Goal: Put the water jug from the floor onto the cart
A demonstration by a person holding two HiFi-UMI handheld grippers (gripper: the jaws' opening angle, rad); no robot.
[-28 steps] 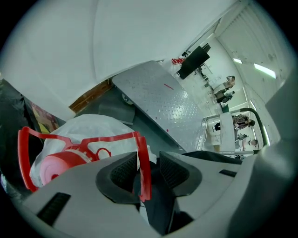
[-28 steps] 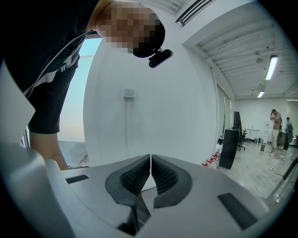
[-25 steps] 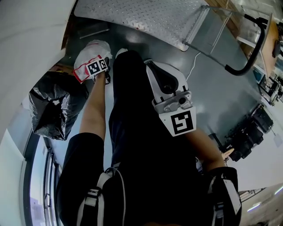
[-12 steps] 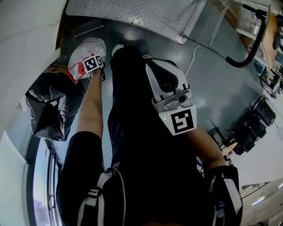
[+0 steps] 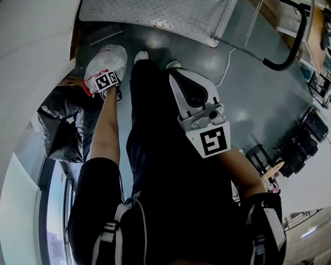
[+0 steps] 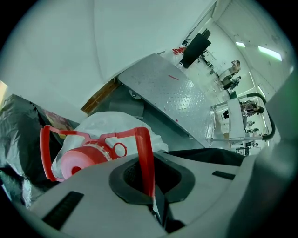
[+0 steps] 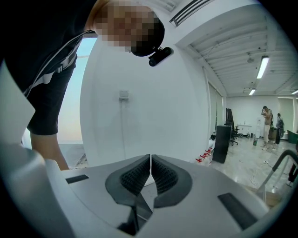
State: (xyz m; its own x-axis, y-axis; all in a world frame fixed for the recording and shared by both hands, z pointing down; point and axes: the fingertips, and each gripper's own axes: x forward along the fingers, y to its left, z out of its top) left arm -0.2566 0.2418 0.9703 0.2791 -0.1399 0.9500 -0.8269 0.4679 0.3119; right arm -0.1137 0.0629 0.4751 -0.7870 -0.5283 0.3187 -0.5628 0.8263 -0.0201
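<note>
The water jug (image 5: pixel 107 56) stands on the floor in a pale bag, with a red cap (image 6: pixel 86 157) and a red carry handle (image 6: pixel 145 155). My left gripper (image 5: pixel 107 83) points steeply down at the jug's top. Its jaws have just been closing, and in the left gripper view the left gripper (image 6: pixel 152 197) is shut on the upright strip of the red handle. My right gripper (image 5: pixel 176 76) hangs in front of the person's dark trouser leg; in its own view the right gripper (image 7: pixel 150 169) is shut with nothing between the pads. The cart's diamond-plate deck (image 5: pixel 165 15) lies just beyond the jug.
The cart's black push handle (image 5: pixel 289 52) rises at the upper right. A black bin bag (image 5: pixel 67 124) lies left of the jug against a white curved wall (image 5: pixel 31 52). A thin cable (image 5: pixel 227 72) runs across the grey floor. Dark chairs and gear (image 5: pixel 300 150) stand at the right.
My left hand has shifted a little at the jug's top, first left, then slightly back. The right gripper keeps its place in front of the leg.
</note>
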